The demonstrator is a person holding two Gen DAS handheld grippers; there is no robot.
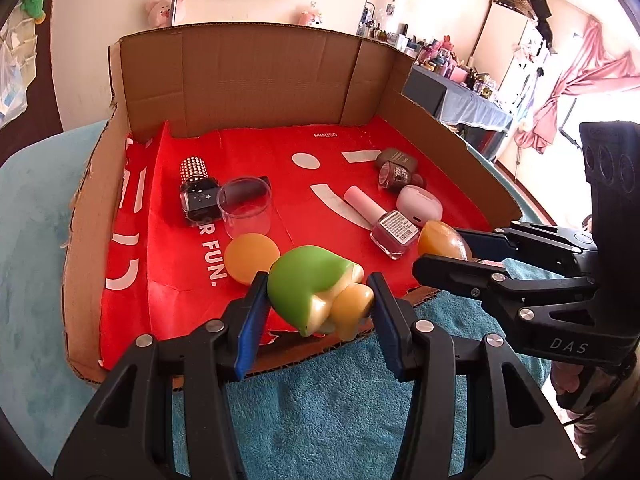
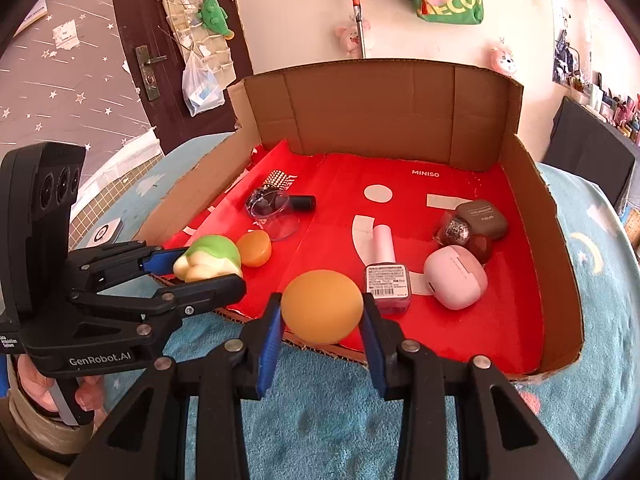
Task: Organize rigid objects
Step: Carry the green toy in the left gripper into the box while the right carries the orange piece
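A shallow cardboard box [image 2: 552, 280], lined in glossy red paper, is seen on fuzzy teal cloth [image 1: 320, 408], holding a clear plastic cup [image 1: 245, 206], a smooth pink case [image 2: 456, 282] and nail polish bottles. At its front edge, a rounded green-and-cream toy [image 1: 316, 290] is clamped by the left gripper [image 1: 318, 308]. A matte orange ball [image 2: 322, 306] is gripped by the right gripper [image 2: 322, 320].

Teal fleece blanket [image 1: 320, 400] under open cardboard tray [image 1: 256, 80]; red paper liner [image 1: 256, 152] inside.
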